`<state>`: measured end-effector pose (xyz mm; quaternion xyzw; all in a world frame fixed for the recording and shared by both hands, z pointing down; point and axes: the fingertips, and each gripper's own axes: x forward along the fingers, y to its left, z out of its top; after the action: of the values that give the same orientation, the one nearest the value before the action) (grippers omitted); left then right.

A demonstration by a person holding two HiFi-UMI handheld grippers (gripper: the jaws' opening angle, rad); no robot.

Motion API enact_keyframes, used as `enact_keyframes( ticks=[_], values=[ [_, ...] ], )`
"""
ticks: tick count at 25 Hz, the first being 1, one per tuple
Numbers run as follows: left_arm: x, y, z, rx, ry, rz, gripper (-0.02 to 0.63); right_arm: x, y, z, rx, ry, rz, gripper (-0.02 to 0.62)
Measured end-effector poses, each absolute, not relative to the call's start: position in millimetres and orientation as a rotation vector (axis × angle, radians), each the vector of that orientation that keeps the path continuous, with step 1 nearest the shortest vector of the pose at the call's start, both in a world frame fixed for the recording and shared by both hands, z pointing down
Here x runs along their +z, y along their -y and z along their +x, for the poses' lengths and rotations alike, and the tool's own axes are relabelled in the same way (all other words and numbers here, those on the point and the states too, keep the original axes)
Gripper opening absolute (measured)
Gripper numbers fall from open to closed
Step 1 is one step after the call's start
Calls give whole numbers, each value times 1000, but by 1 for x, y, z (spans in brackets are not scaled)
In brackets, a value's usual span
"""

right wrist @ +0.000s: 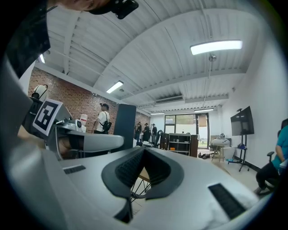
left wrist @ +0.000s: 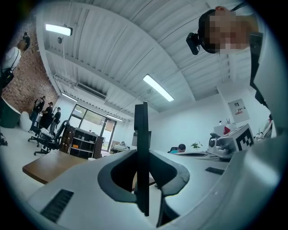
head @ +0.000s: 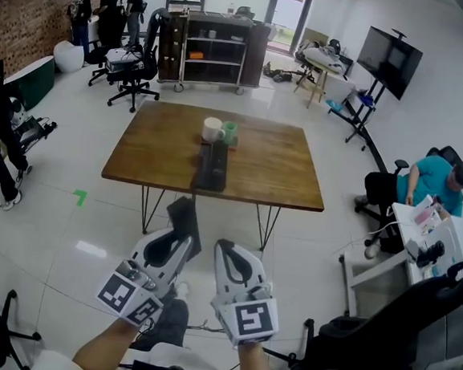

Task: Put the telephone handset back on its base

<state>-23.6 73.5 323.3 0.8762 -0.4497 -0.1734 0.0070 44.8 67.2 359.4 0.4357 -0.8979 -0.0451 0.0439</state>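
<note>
My left claw clenched on the black handset, right claw closed on nothing, base on the table well ahead of both.

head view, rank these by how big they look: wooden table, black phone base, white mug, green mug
1. wooden table
2. black phone base
3. white mug
4. green mug, though the white mug hides part of it, so these two may really match

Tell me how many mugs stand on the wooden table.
2: a white mug at the far middle of the wooden table, and a green mug just right of it. Another could hide behind.
</note>
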Motion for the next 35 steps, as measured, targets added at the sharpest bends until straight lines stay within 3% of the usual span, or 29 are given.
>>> enact_keyframes(
  ticks=[35],
  values=[
    [345, 151, -49, -431, 1307, 2682, 72, 370, 158, 4, -43, 2685, 1299, 0]
  ],
)
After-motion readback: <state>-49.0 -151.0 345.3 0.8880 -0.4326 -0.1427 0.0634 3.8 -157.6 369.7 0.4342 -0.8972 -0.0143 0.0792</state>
